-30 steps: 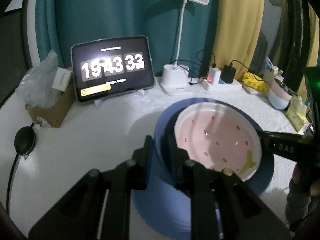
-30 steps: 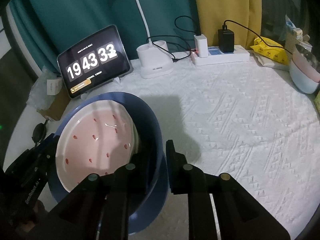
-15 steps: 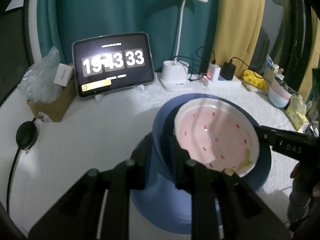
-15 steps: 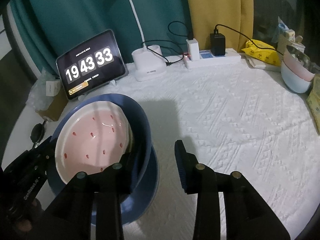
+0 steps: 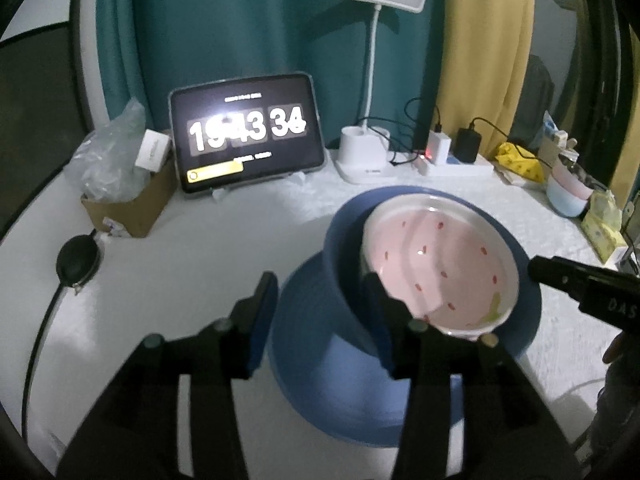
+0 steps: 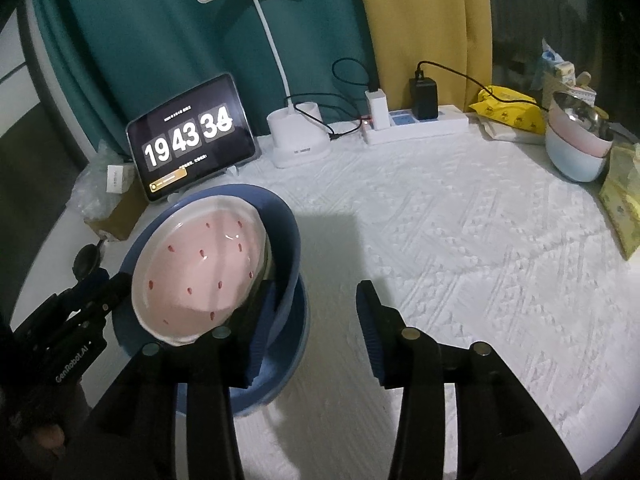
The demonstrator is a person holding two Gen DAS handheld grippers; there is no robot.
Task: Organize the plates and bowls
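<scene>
While both the left gripper (image 5: 320, 316) and right gripper (image 6: 316, 320) spread open astride its rim, the glossy pink speckled ceramic bowl (image 5: 440, 268) sits nested in the deep matte-blue bowl (image 5: 344, 256) on a textured white tablecloth (image 6: 460, 240).

The near side of the flat blue plate (image 5: 304, 396) is covered by the black left gripper (image 5: 320, 316), whose base is cut off by the frame's lower edge. The small line of text above the digits on the dark tablet clock screen (image 6: 188, 136) cannot be read. The contents of the stacked pastel bowls (image 6: 576, 148) at the right edge cannot be made out.
</scene>
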